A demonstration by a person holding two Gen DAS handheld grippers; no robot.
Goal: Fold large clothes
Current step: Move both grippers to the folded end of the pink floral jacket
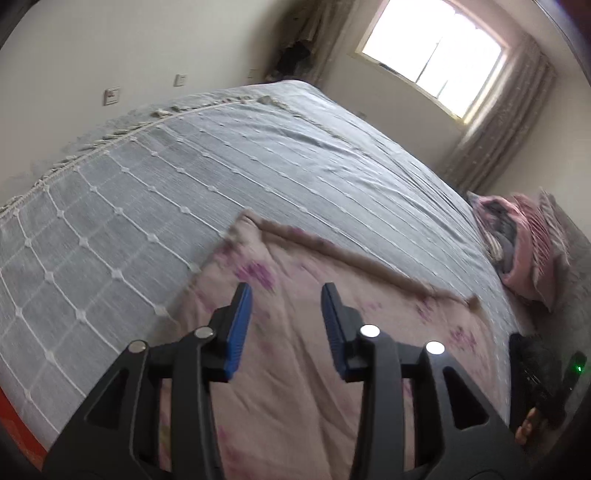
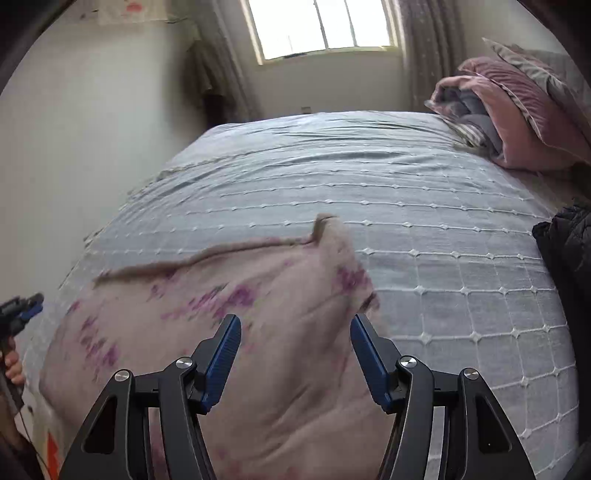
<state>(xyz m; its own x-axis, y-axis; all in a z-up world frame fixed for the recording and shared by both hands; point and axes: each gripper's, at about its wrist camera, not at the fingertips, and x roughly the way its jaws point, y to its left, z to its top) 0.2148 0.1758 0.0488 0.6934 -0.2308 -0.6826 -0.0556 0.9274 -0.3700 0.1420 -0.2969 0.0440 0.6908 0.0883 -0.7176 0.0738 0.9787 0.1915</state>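
Note:
A large pale pink cloth with purple flower prints lies spread on the near part of the bed, its far edge turned over in a brownish strip. It also shows in the right wrist view. My left gripper is open and empty above the cloth's middle. My right gripper is open and empty above the cloth near its right edge. The left gripper also shows at the left edge of the right wrist view.
The bed has a grey-blue cover with a white stitched grid. A pile of pink and grey bedding and pillows sits at the bed's far right. A dark garment lies at the right edge. A window is behind.

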